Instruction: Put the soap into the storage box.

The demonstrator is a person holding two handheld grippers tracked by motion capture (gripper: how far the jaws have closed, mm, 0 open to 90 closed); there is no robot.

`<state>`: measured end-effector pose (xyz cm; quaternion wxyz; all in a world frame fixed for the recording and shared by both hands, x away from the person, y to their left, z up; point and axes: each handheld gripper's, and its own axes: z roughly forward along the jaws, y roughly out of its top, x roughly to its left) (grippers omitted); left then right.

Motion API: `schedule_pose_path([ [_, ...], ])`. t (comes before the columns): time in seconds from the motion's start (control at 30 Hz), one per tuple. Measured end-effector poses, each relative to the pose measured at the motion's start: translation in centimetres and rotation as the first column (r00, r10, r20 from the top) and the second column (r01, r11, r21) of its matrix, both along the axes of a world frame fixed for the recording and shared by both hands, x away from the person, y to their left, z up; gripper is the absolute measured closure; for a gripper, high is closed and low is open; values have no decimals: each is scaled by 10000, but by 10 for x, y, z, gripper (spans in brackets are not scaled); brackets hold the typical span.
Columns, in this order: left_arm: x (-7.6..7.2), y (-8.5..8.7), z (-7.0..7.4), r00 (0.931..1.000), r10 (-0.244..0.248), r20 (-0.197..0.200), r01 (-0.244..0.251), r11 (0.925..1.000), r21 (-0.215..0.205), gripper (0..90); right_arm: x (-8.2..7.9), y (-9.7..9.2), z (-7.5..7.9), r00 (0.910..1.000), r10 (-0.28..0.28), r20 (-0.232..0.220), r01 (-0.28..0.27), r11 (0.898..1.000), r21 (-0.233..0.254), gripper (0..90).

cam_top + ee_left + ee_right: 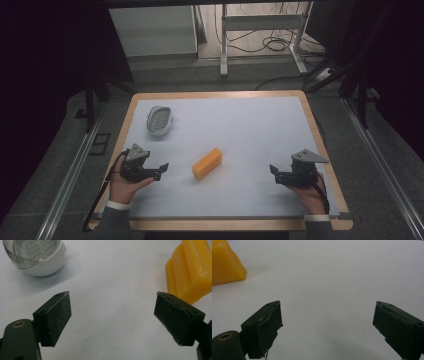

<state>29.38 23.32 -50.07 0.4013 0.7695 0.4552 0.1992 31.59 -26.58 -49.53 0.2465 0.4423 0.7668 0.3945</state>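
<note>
- A person's two hands rested on a pale mat (pixel 260 130) laid over a wooden table (pixel 320 140), each hand holding a two-jaw tool, as seen from the high view.
- The left gripper (pixel 161 169) lay low at the near left of the mat, its jaws spread wide and empty — nothing sat between the black pads (pixel 56 317) in the left gripper view.
- The right gripper (pixel 273 171) sat at the near right, likewise spread and holding nothing; its own view showed only bare mat between the pads (pixel 265 327).
- A yellow soap bar (pixel 207 163) lay flat between the two tools, angled with one end toward the far right, nearer the left gripper and touching neither.
- Both tools pointed inward at the bar, which suggested a pick-up was being lined up rather than begun.
- A white soap dish (pixel 159 120) with a slotted insert stood toward the far left, well apart from the bar — the likely place for it, judging by shape.
- The left gripper, with the bar just beside its right-hand jaw in its own view, looked better placed to take it.
</note>
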Motion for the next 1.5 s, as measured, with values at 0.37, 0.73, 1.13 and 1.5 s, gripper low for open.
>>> schedule_pose_path([
  [0.37, 0, -1, 1, 9996, -41, -282, 50, 9995, 316, 154, 0, -6, -1, 9991, -418, -11, 418, 9991, -34, 86],
  [0.73, -2, 1, 5, 9986, 471, -251, -460, 9981, 418, 199, 0, -17, -2, 9970, -769, 54, 770, 9969, -135, 86],
  [1.13, -8, 3, 42, 9995, 50, -320, -37, 9992, 407, 167, -2, -22, 1, 9957, -909, 190, 913, 9956, -199, 87],
  [1.5, 6, -8, 56, 9943, -431, -971, 528, 9936, 1000, 169, -3, -23, 1, 9931, -1158, 190, 1164, 9926, -358, 98],
])
